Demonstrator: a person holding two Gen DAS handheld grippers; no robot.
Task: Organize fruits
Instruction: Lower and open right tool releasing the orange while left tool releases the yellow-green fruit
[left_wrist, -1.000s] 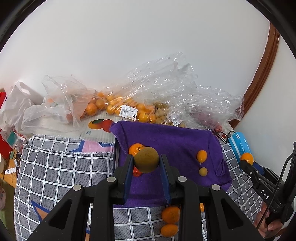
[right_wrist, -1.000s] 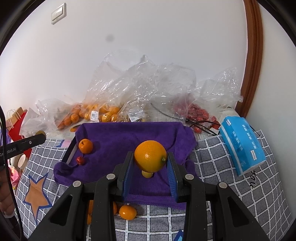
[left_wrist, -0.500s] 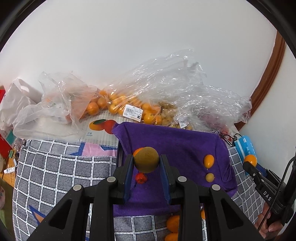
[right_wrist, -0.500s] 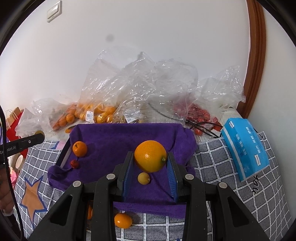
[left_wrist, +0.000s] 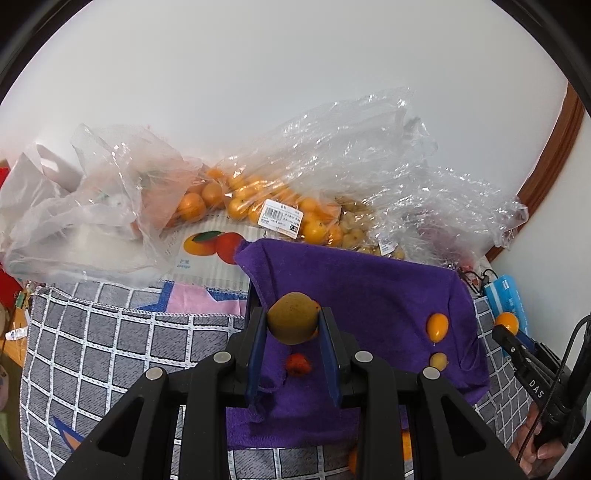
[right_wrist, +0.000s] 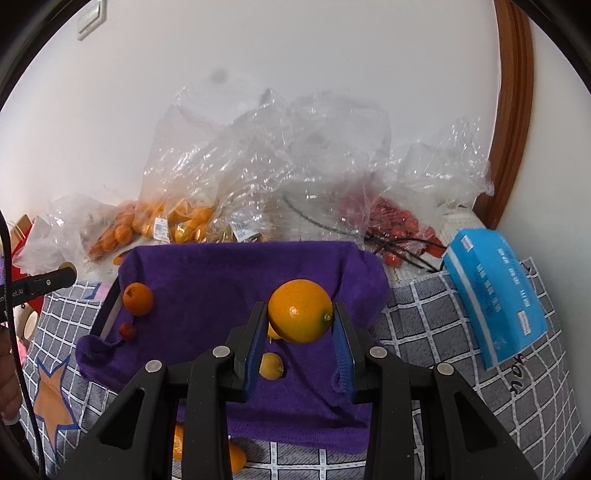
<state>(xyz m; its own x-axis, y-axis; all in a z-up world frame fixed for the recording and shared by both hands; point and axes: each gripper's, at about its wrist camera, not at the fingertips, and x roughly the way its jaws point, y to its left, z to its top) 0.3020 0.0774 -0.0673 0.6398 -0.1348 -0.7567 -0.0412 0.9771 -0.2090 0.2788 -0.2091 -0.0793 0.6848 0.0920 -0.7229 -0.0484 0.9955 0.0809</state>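
Both grippers are loaded: your left gripper (left_wrist: 293, 328) is pinching a dull brownish-green fruit (left_wrist: 293, 317) between its blue pads, and your right gripper (right_wrist: 300, 332) is pinching a bright orange (right_wrist: 300, 311) the same way. Each fruit is sitting high near the fingertips, so the hold looks shallow rather than deep.

You are working the carry-and-place step, by my reading. Both fruits are hanging over the purple towel (left_wrist: 354, 291) that lines the tray (right_wrist: 110, 314), and neither is touching it yet. Already lying on that towel are a small orange (right_wrist: 137, 298) and a little red fruit (right_wrist: 127, 331) at the left side, and a yellowish kumquat (right_wrist: 271, 365) just below your right jaws. An oval orange fruit (left_wrist: 437, 326) is also resting nearby on the cloth. More loose fruit is lying on the checked cloth (right_wrist: 436, 332) in front of the tray, and the plastic bags (left_wrist: 325, 192) behind are holding plenty more.

For the next move, you are needing a low, gentle set-down. Bring each fruit to a bare patch of towel beside its own kind, if sorting is the aim, before you let the pads part. Round fruit rolls, so releasing from a height is risking a chase. Mind the kumquat under your right tool.
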